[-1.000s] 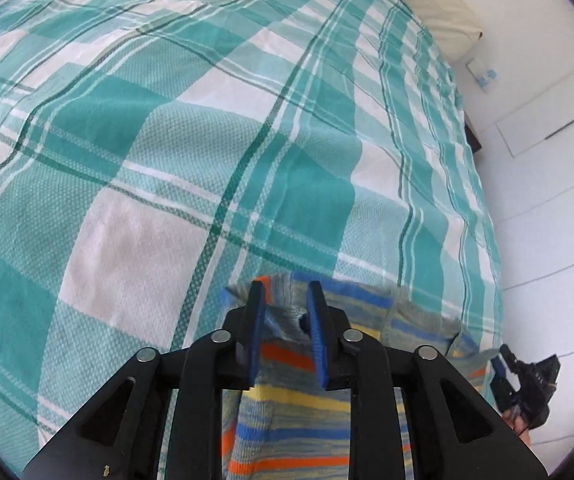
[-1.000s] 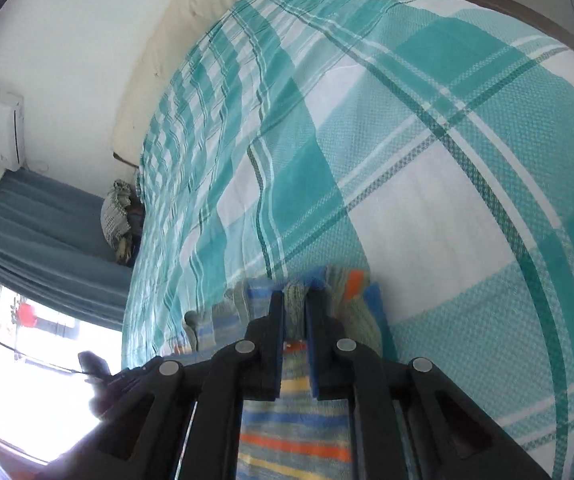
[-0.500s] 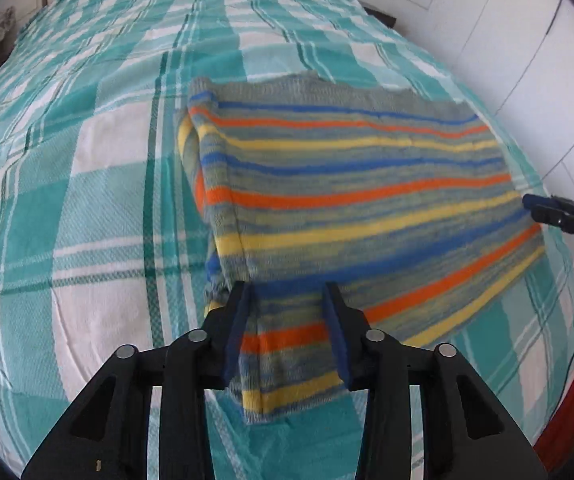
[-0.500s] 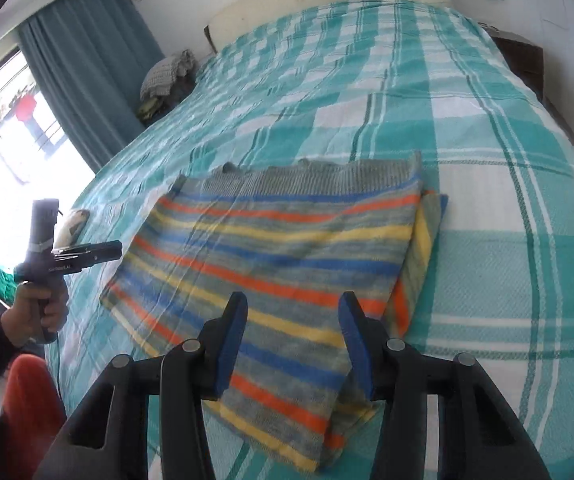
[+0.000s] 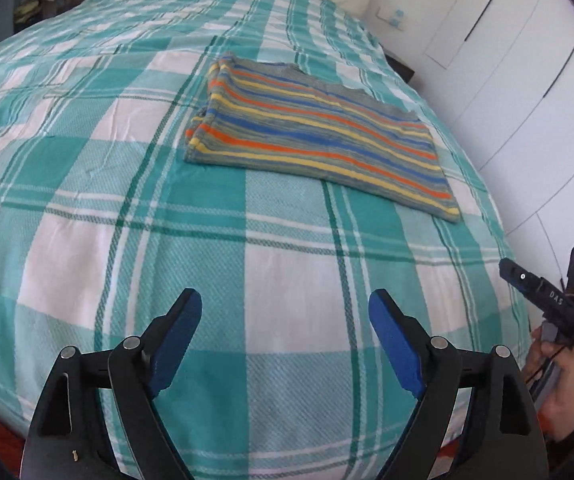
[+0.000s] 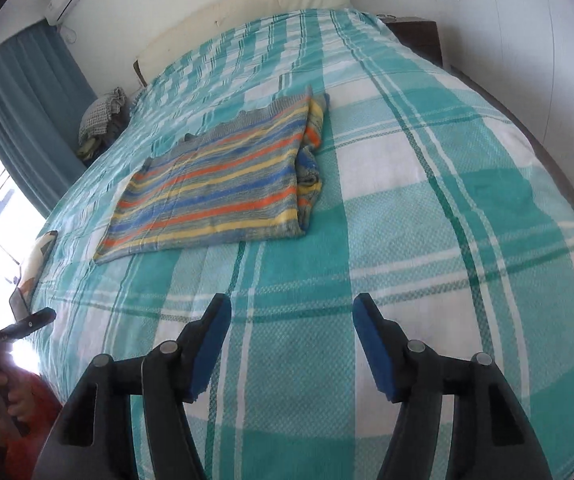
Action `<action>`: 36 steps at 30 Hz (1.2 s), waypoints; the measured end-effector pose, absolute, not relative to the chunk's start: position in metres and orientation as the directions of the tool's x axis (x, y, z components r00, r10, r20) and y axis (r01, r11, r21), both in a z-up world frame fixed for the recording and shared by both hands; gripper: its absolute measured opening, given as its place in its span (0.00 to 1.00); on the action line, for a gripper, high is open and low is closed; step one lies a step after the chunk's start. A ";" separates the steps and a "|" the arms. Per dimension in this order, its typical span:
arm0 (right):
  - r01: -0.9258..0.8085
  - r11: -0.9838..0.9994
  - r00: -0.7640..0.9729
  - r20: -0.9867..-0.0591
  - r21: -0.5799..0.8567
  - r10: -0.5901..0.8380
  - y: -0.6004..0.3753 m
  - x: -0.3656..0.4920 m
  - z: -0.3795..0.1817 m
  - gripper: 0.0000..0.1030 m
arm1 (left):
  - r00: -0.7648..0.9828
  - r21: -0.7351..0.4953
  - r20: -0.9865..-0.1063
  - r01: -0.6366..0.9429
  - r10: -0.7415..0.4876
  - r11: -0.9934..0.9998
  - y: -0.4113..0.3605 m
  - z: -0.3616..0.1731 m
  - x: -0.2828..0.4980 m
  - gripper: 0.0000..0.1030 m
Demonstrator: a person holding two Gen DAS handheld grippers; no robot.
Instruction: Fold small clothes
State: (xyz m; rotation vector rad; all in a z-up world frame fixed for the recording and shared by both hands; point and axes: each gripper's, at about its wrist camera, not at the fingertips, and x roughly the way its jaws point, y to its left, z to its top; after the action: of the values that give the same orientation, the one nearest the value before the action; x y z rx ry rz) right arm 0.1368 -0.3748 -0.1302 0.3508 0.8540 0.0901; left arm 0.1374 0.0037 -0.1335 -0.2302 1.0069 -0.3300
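Note:
A knit garment with blue, orange and yellow stripes (image 5: pixel 315 136) (image 6: pixel 223 188) lies folded flat on the teal plaid bedspread (image 5: pixel 127 216) (image 6: pixel 427 220), with bunched layers along one side edge. My left gripper (image 5: pixel 285 300) hovers over bare bedspread well short of it, jaws opening, nothing between the blue pads. My right gripper (image 6: pixel 293 304) is likewise back from the garment, jaws opening and empty. Each gripper also shows at the edge of the other view, the right gripper (image 5: pixel 547 300) and the left gripper (image 6: pixel 7 332), each held in a hand.
A cream headboard (image 6: pixel 247 4) stands at the far end of the bed. A pile of clothes (image 6: pixel 103 116) sits beside blue curtains (image 6: pixel 27 92). White wardrobe doors (image 5: pixel 527 92) and a dark nightstand (image 6: pixel 419 36) line the other side. A flat printed item (image 6: pixel 39 264) lies near the bed's edge.
Both grippers let go of the striped garment and drew back from it. Their jaws went from pinched on the cloth to wide apart. The garment now lies folded on the bed.

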 end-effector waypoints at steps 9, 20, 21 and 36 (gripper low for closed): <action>0.097 0.950 0.735 -0.666 0.295 0.132 -0.336 0.092 -0.108 0.67 | 0.587 -0.311 -0.738 0.144 -0.334 0.940 0.054 -0.074 0.110 0.85; 0.151 0.943 0.752 -0.653 0.297 0.086 -0.341 0.076 -0.110 0.68 | 0.600 -0.307 -0.744 0.085 -0.295 0.948 0.048 -0.085 0.074 0.87; 0.159 0.940 0.756 -0.650 0.302 0.081 -0.342 0.074 -0.109 0.68 | 0.586 -0.304 -0.751 0.102 -0.304 0.947 0.042 -0.091 0.071 0.87; 0.159 0.948 0.723 -0.686 0.274 0.077 -0.332 0.071 -0.121 0.68 | 0.528 -0.227 -0.803 0.155 -0.275 0.961 0.023 -0.121 0.064 0.87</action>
State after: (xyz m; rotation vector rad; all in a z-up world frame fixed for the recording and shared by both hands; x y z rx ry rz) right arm 0.0709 -0.3320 -0.1209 0.3272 0.7642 -0.0466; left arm 0.0637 0.0231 -0.1214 -0.1334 0.9818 -0.2577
